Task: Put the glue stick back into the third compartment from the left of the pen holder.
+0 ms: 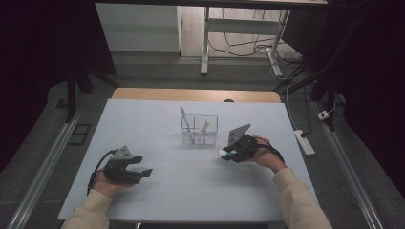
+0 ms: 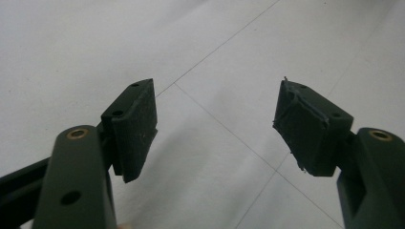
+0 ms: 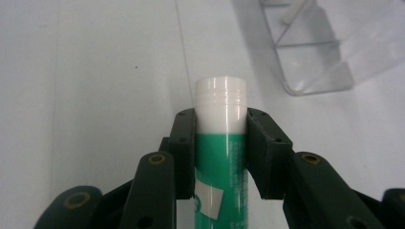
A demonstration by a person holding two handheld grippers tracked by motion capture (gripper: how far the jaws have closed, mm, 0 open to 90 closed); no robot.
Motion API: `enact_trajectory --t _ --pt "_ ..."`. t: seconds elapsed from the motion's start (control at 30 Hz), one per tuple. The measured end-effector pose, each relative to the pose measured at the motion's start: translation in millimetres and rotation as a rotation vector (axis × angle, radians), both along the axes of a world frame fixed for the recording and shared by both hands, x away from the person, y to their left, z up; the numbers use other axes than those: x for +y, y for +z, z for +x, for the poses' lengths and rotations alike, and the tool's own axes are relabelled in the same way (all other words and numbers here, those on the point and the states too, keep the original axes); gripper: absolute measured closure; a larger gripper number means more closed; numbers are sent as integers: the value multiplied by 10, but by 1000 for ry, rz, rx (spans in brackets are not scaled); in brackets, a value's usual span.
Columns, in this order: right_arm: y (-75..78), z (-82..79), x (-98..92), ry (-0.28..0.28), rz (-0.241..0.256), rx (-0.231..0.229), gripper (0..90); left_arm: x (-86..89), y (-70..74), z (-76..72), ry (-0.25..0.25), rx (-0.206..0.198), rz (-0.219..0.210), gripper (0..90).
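The right tool (image 3: 220, 152) clamps a green glue stick (image 3: 220, 176) lengthwise, white cap pointing beyond its tips

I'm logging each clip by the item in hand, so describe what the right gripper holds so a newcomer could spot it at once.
On the pale blue-white table, look just right of the clear plastic divided organiser. There the right gripper is shut on a green cylindrical stick with a ridged white cap. Unlike the pale sticks leaning inside the organiser, it is green-bodied and clamped between black jaws.
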State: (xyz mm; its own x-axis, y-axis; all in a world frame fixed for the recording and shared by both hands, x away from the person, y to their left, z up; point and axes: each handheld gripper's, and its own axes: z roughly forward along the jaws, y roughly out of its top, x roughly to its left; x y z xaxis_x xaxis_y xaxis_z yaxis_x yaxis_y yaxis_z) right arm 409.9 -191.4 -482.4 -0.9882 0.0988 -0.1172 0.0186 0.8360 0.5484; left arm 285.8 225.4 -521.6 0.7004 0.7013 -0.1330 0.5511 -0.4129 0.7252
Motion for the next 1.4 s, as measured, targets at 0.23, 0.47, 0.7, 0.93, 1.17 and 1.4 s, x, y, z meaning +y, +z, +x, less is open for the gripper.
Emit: enact_trajectory --t 0.23,0.47,0.7,0.93,1.17,1.4 --pt "100 1 -118 -58 85 9 651 -8 0 0 1 0 -1 312" --pt "196 -6 -184 -97 151 3 651 -4 2 0 2 -3 -2 312" --pt "276 -13 -242 -147 235 6 651 -3 3 -1 1 -3 -2 312" --pt "348 -10 -276 -204 329 20 650 -2 5 -2 1 -4 -3 312" --pt "401 -19 -260 -240 363 -1 651 -7 4 -9 1 -2 1 311" --pt "449 -23 -275 -298 408 -22 650 2 6 -9 3 -3 -6 311"
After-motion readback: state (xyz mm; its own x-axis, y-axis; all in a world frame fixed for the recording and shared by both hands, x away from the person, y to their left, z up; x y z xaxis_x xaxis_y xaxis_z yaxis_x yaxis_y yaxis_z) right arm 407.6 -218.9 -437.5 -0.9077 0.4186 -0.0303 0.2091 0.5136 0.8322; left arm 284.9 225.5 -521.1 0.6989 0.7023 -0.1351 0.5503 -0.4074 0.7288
